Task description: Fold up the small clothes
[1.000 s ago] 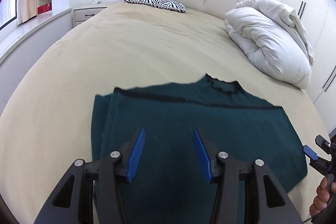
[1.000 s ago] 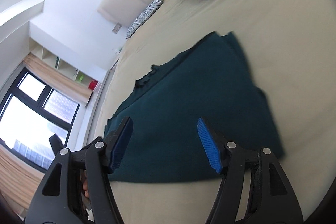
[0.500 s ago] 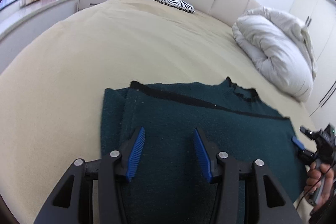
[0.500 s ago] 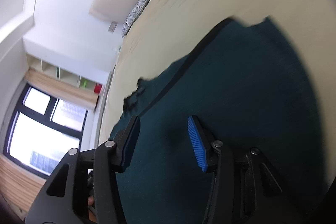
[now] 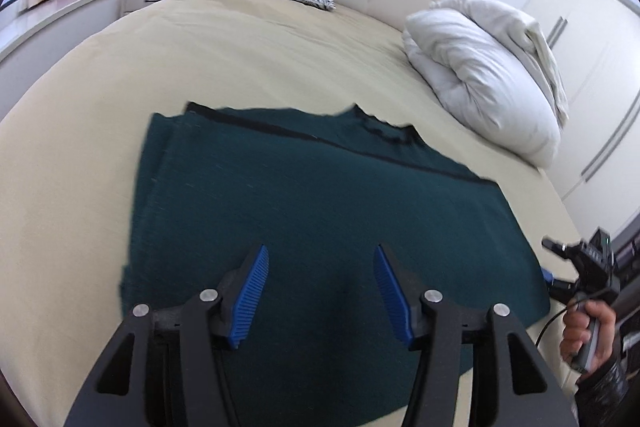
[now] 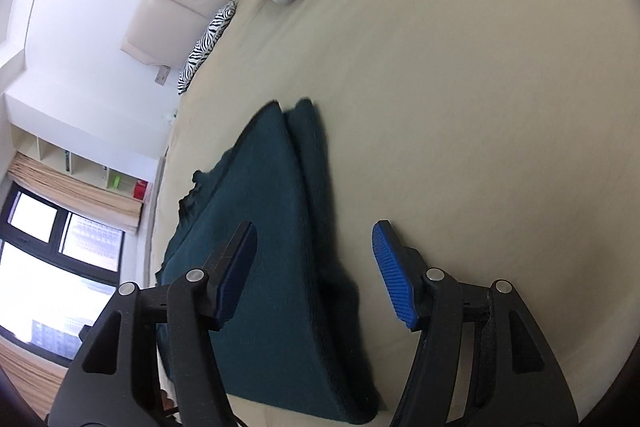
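A: Dark green sweater (image 5: 320, 211) flat on the bed (image 5: 248, 55), sides folded in. Left gripper (image 5: 320, 287), right gripper (image 6: 316, 267) both spread wide, empty.

B: Judging mid-fold; next, pinch an end and fold across.

Bare bedsheet (image 5: 100, 107) lies around the teal garment (image 5: 320, 207); rolled white duvet (image 5: 480, 83) blocks far right.
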A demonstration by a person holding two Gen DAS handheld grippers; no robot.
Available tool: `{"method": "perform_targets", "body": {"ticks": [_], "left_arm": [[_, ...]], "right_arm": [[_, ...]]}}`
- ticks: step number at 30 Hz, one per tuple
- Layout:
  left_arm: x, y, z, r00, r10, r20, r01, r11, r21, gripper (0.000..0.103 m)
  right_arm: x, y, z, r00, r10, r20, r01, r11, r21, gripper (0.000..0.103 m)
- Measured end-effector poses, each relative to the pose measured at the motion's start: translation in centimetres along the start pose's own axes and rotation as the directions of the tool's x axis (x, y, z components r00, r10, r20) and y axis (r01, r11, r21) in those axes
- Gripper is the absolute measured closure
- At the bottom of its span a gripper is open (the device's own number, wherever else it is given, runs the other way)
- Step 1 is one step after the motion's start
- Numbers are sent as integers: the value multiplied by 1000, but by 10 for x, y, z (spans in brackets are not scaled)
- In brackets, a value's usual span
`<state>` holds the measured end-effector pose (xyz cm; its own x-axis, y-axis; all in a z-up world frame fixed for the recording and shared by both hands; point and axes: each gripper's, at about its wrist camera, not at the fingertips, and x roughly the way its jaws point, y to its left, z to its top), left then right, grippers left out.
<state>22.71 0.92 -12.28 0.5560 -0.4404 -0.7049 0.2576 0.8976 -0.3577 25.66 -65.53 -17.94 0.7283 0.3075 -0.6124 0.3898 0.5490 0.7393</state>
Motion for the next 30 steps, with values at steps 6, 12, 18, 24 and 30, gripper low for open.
{"method": "perform_targets", "body": {"ticks": [6, 12, 18, 24, 30], "left_arm": [[12, 4, -6, 999, -3, -36, 3, 1000, -25, 46], [19, 11, -8, 998, -31, -49, 29, 998, -49, 46], [21, 13, -8, 998, -35, -58, 32, 998, -46, 47], [23, 12, -9, 998, -24, -64, 21, 999, -41, 47], [22, 20, -9, 996, -63, -60, 59, 996, -69, 47]], "right_arm": [[16, 7, -10, 993, 53, -107, -53, 999, 1, 44], [15, 3, -14, 982, 122, -142, -104, 986, 130, 47], [29, 13, -16, 980, 104, -172, -79, 986, 147, 56], [38, 8, -18, 981, 58, -184, -26, 985, 172, 80], [38, 17, -20, 987, -14, -162, 35, 991, 127, 85]]}}
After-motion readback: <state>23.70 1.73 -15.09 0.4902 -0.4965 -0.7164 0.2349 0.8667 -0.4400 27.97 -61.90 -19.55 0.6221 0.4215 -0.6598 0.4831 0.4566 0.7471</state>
